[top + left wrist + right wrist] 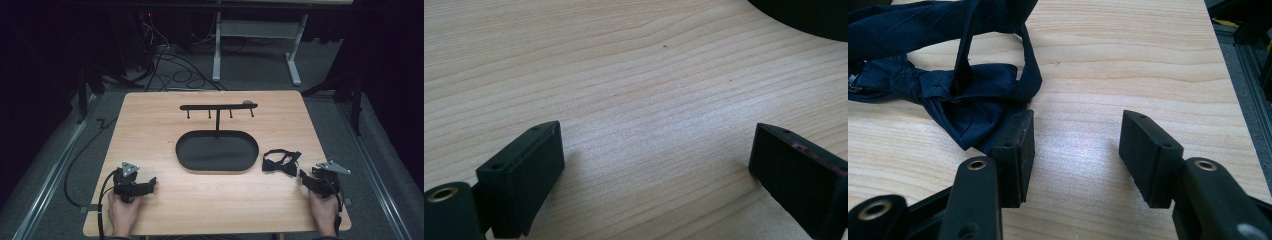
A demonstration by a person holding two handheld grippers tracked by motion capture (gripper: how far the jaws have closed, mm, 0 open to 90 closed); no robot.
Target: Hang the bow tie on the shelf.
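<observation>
A dark navy bow tie [281,162] lies on the wooden table, just right of a black oval tray [182,152] that carries an upright rack with a hooked crossbar [218,106]. My right gripper [303,175] rests near the table's right front corner, open, close beside the bow tie. In the right gripper view the bow tie [943,90] lies against the left jaw and nothing sits between the jaws [1077,132]. My left gripper [152,182] rests at the left front, open over bare wood [656,145].
The table's right edge [1233,90] runs close to my right gripper. The tray's rim [804,22] shows at the top right of the left gripper view. Cables and metal frame legs lie on the grey floor beyond the table.
</observation>
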